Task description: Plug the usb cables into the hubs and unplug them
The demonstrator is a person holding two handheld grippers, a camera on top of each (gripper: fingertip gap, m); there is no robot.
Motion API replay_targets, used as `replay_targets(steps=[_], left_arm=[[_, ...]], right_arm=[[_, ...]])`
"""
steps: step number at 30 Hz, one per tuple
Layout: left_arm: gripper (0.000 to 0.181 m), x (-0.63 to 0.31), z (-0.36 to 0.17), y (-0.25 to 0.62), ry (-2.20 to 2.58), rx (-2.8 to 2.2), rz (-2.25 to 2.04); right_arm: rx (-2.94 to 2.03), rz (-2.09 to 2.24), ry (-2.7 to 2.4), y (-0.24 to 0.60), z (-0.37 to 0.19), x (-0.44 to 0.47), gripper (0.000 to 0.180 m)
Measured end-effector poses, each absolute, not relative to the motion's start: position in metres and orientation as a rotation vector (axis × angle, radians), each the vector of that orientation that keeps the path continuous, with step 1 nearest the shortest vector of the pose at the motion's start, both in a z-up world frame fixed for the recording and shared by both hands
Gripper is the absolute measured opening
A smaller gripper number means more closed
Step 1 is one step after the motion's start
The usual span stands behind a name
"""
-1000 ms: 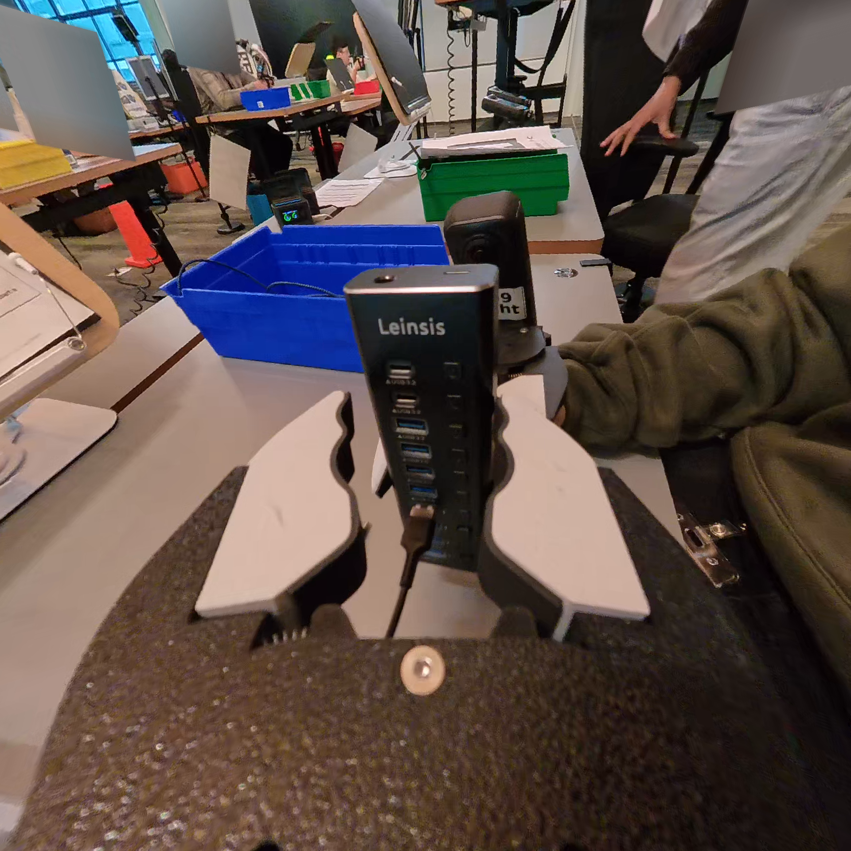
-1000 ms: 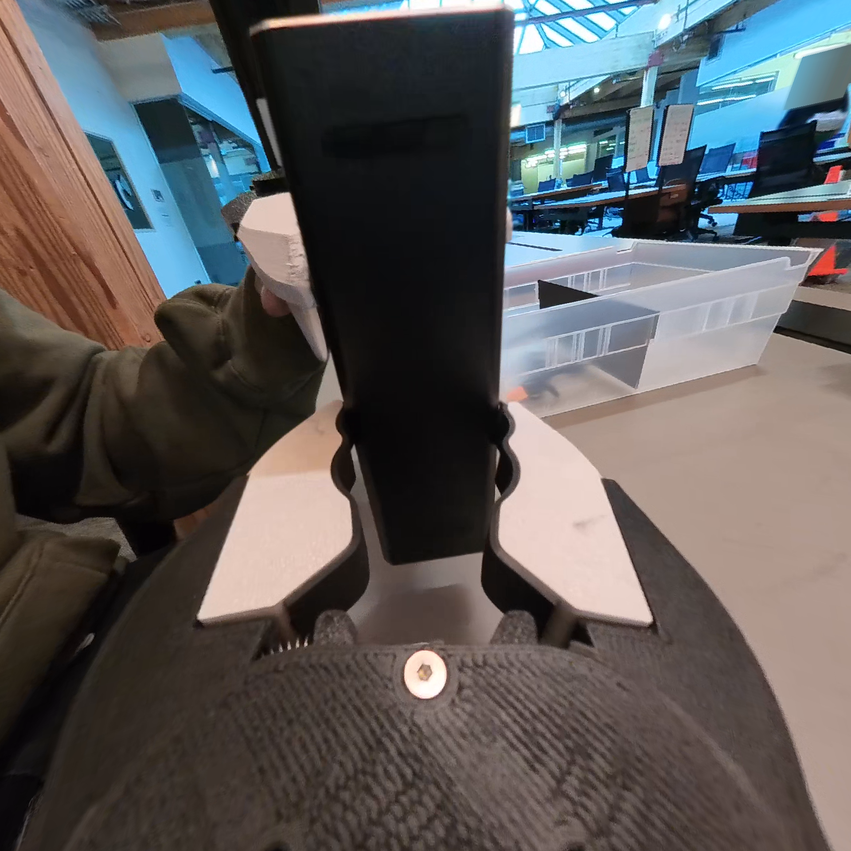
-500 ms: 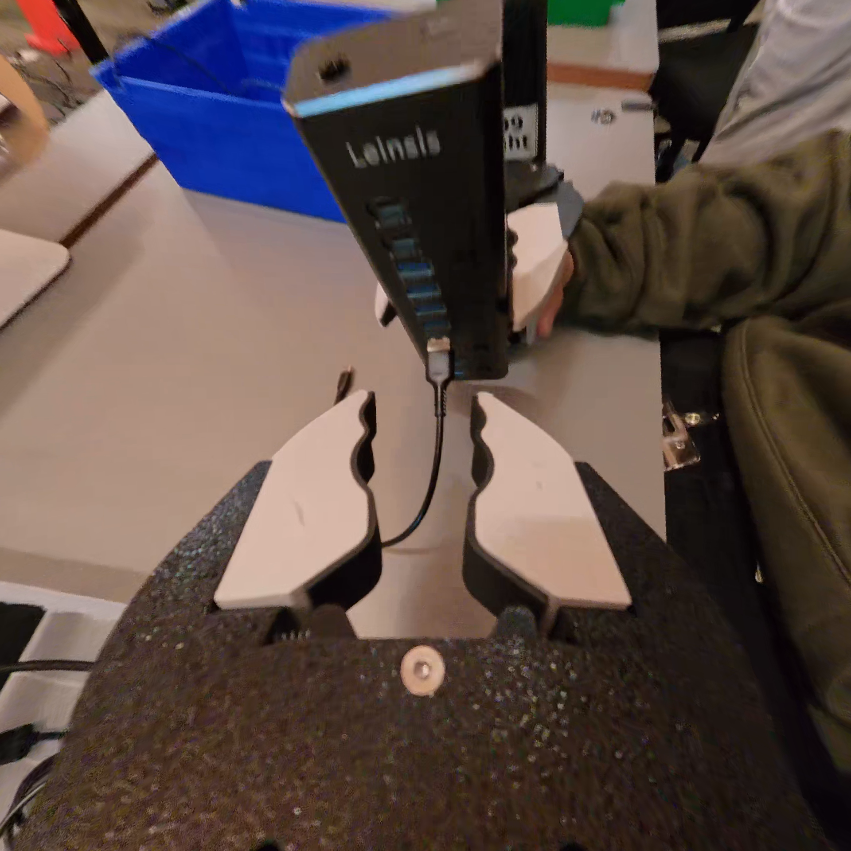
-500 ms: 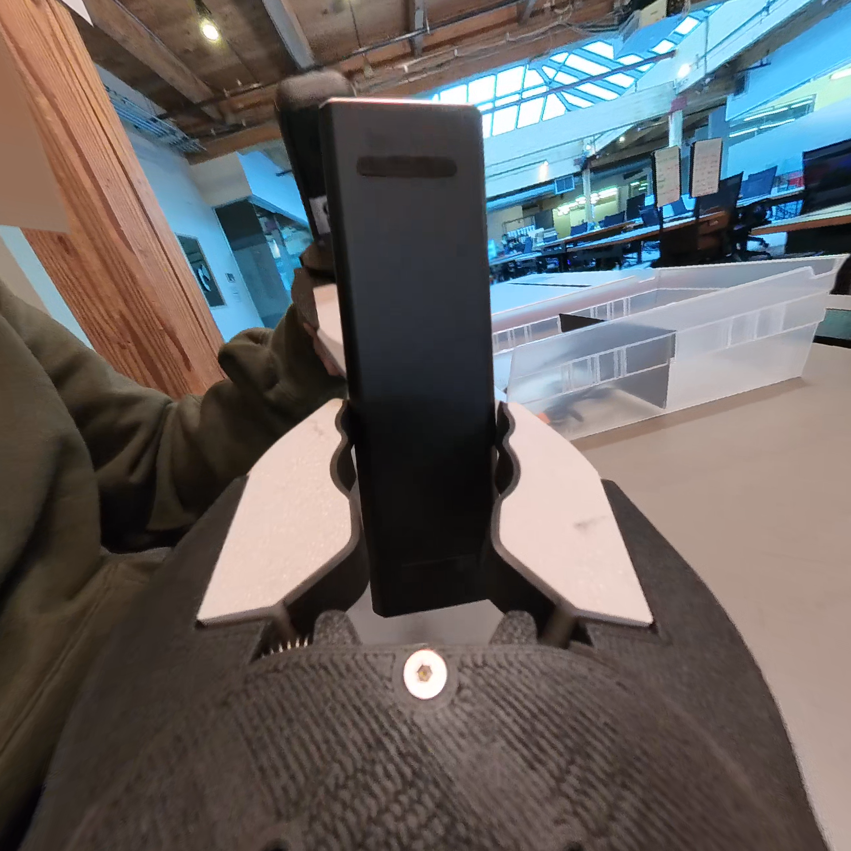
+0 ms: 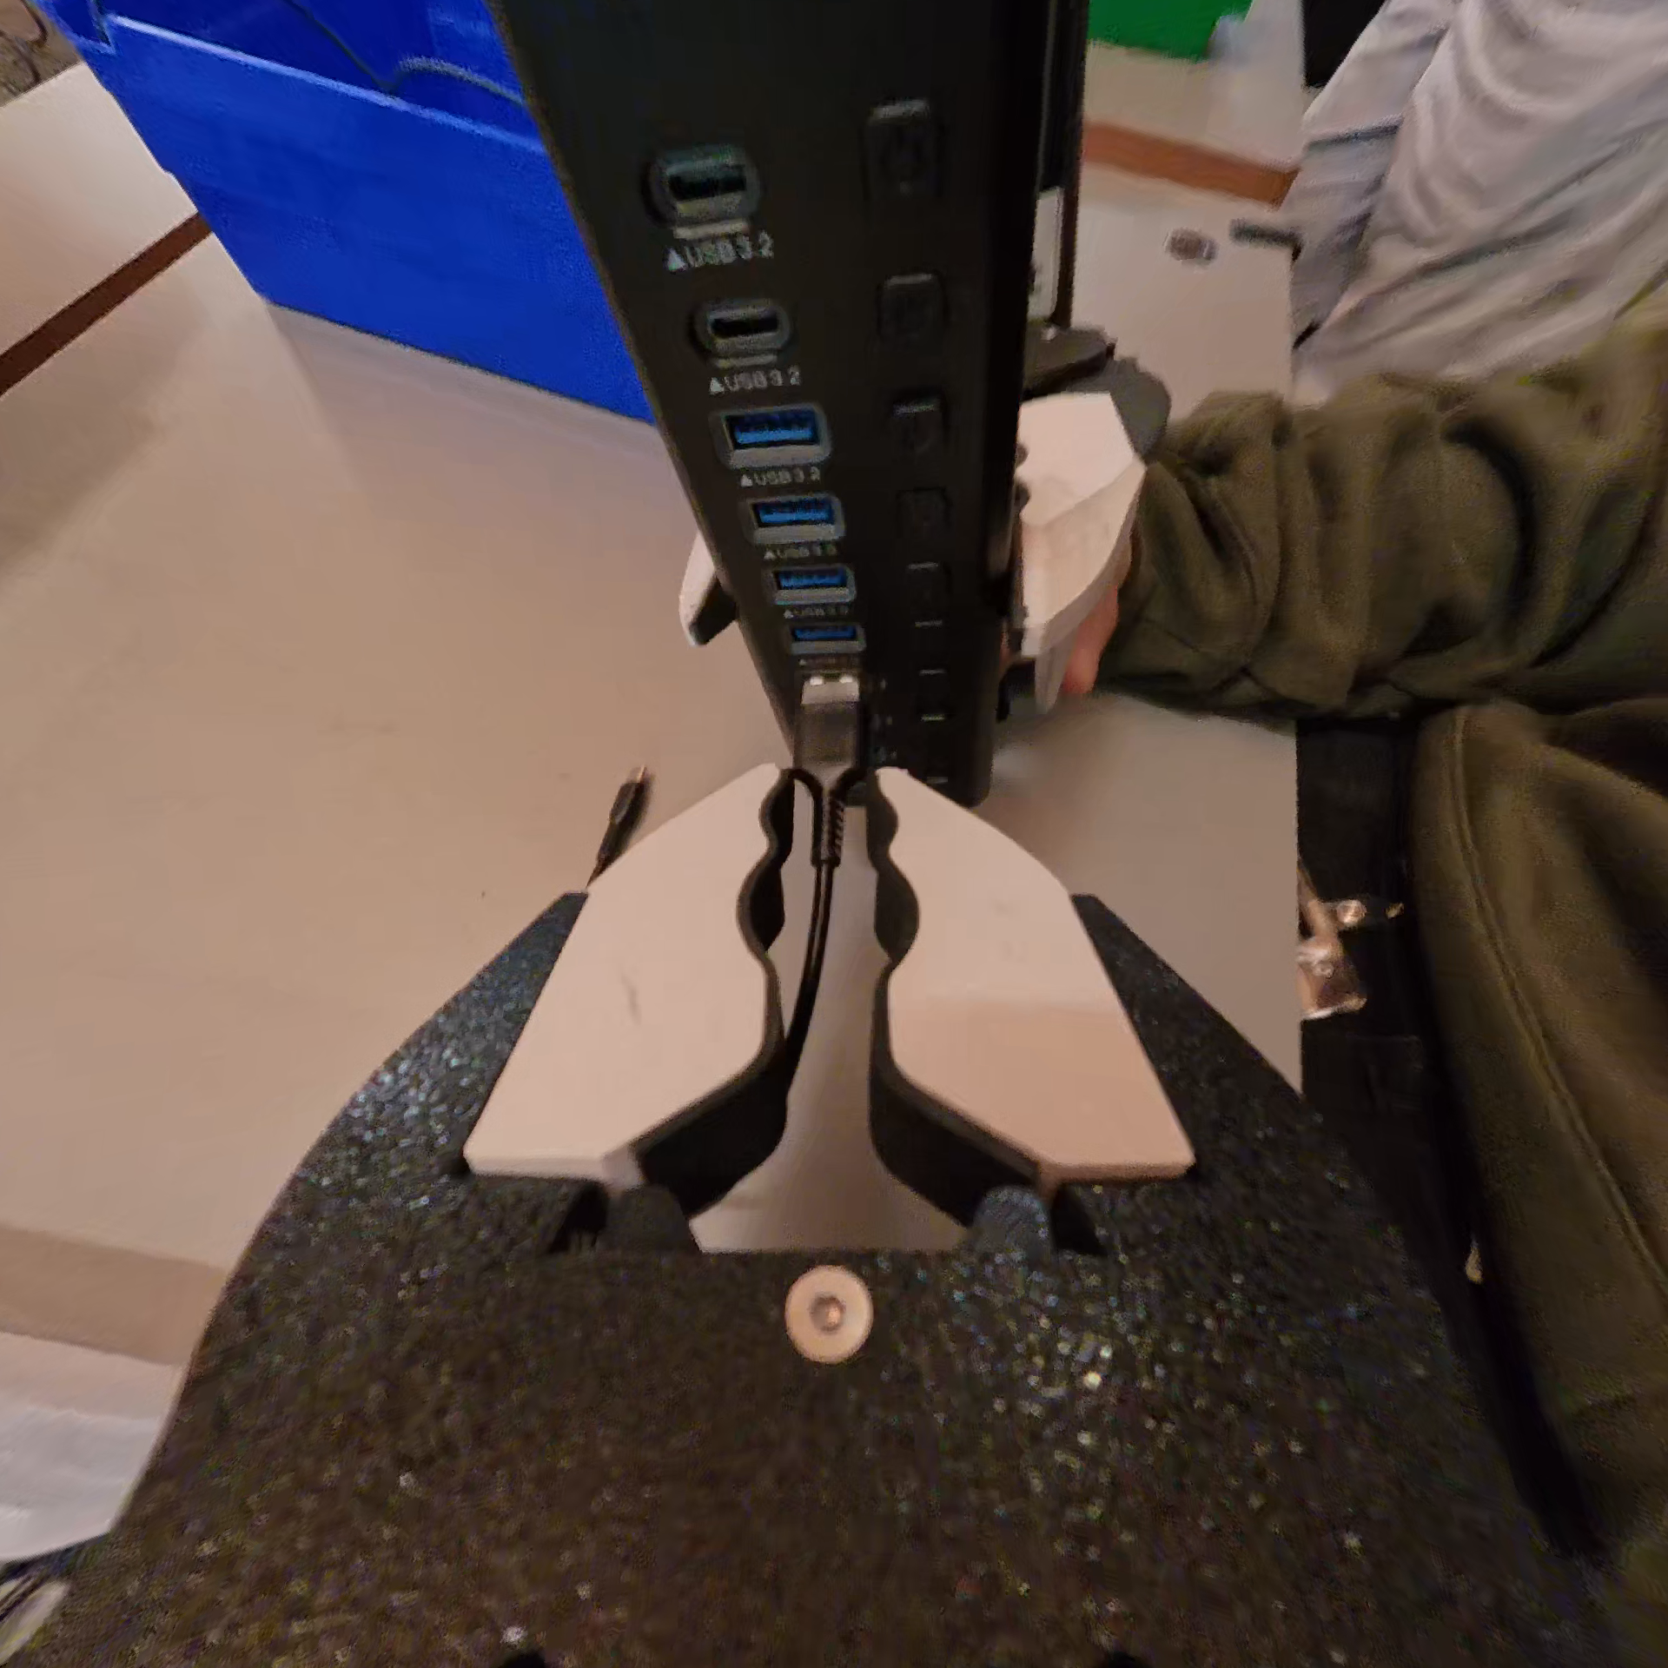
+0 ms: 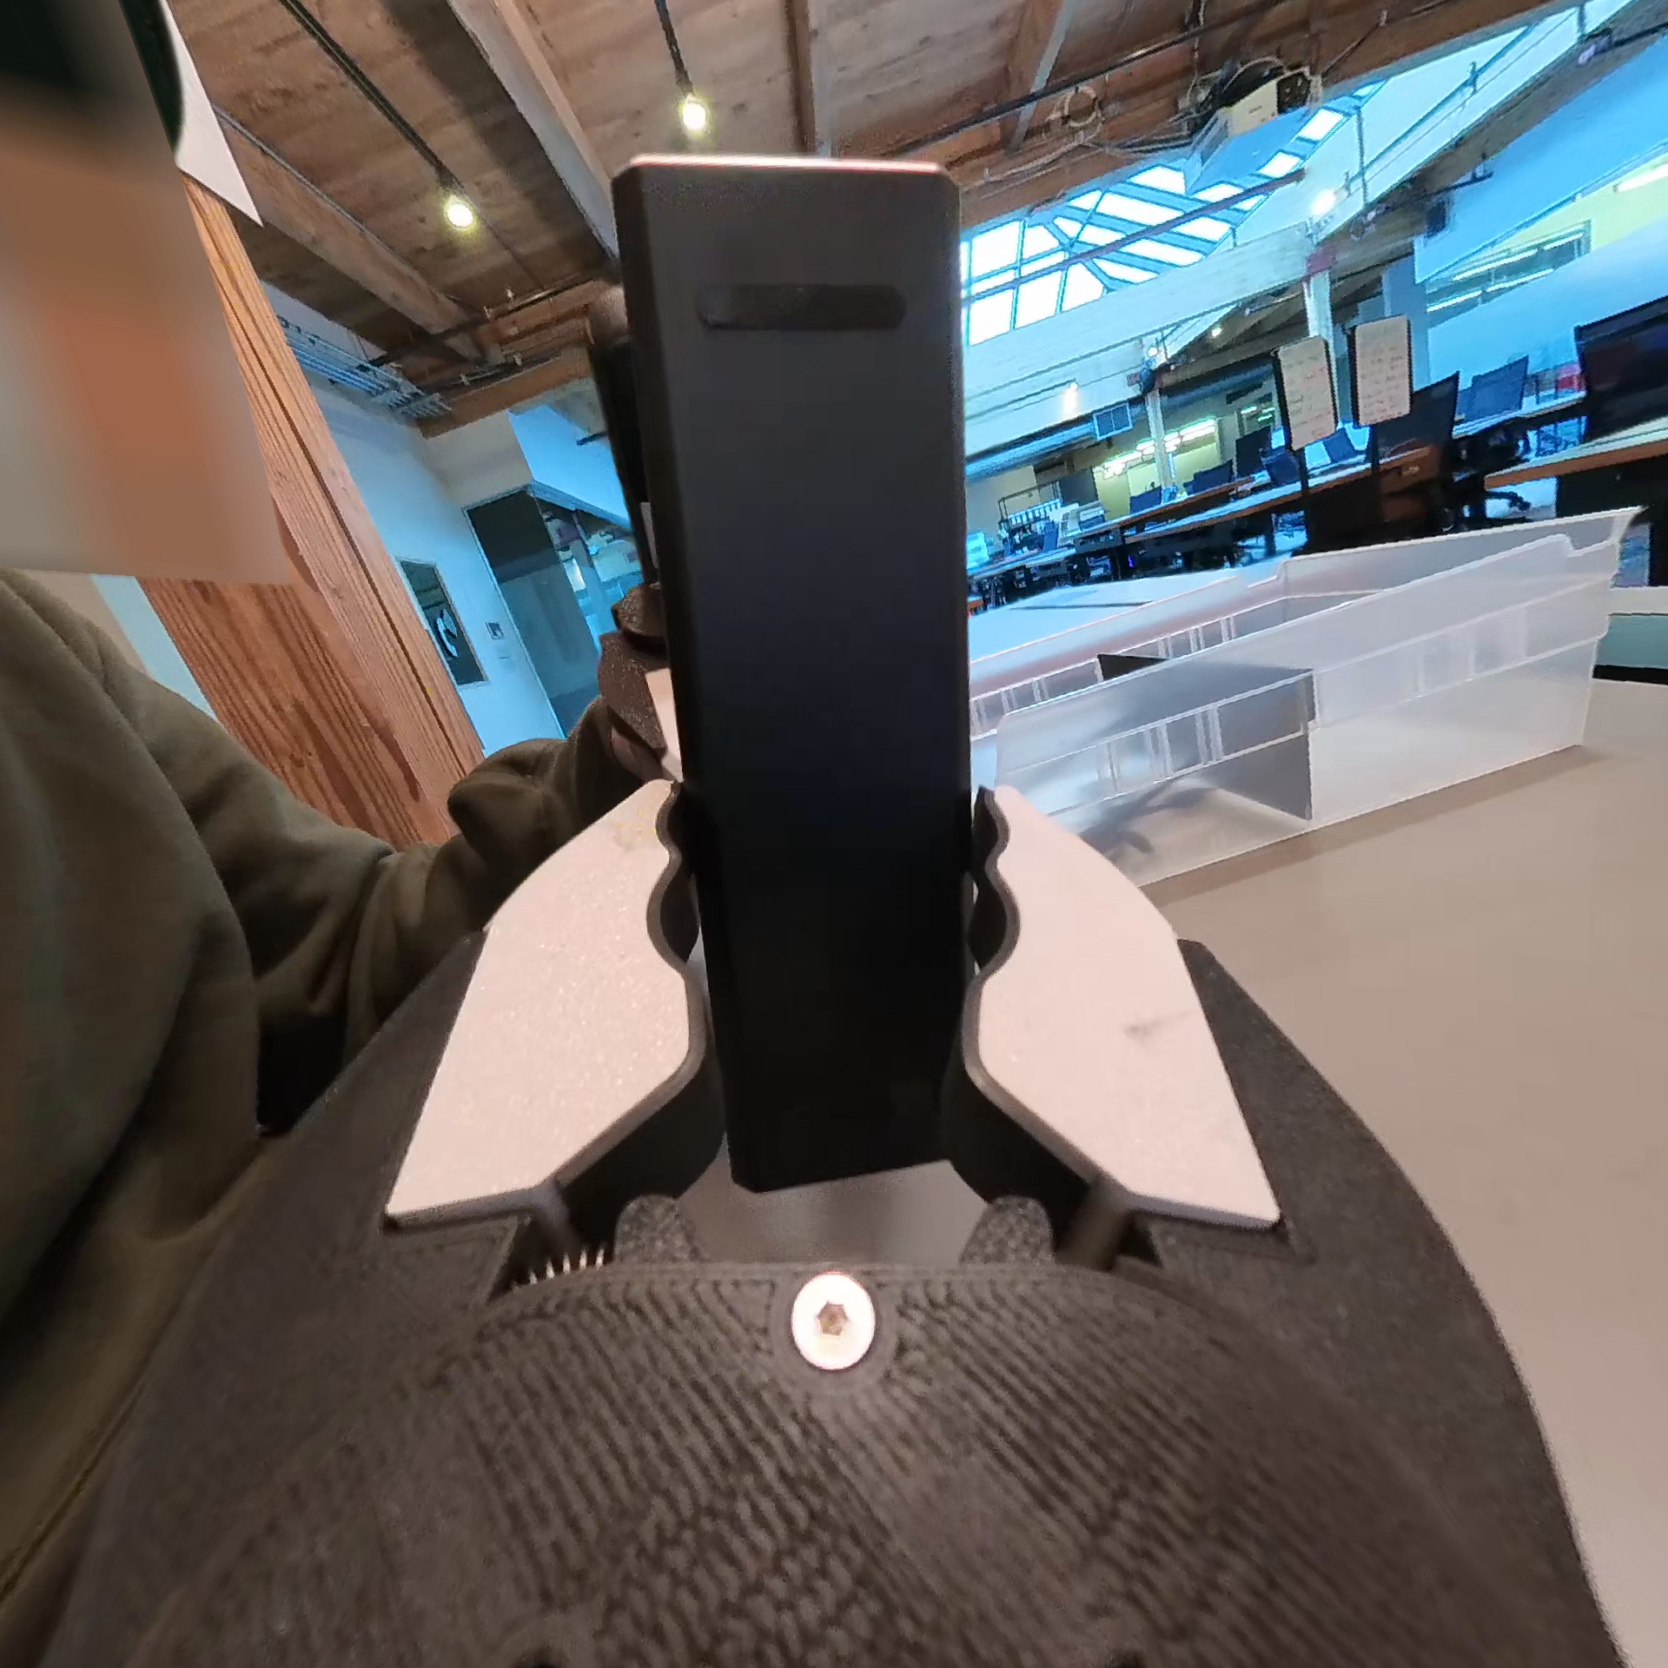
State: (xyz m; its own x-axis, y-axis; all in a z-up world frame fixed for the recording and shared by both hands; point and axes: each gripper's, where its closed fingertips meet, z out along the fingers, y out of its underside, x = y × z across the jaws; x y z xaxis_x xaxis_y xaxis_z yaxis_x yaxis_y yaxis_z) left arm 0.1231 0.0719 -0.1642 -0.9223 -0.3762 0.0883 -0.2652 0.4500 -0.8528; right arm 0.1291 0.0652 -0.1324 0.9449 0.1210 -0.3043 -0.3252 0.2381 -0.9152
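Closing in since half a second ago, the left gripper now pinches the cable just behind its plug, where before its fingers stood apart, short of it. That reads as the grip for unplugging. The plug sits in the lowest port of the hub, centre frame, silver shell partly showing. The right gripper stays clamped on the hub's sides. The hub stands upright, long axis vertical, ports facing the left camera, plain back toward the right one.
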Motion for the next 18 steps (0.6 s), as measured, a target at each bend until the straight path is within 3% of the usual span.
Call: replay_targets(steps=[18], left_arm=[[0.000,0.135,-0.135,0.106,2.425,-0.662,-1.578]], right_arm=[[-1.209,0.286,0.265,0.049,-0.128,0.148,0.061]])
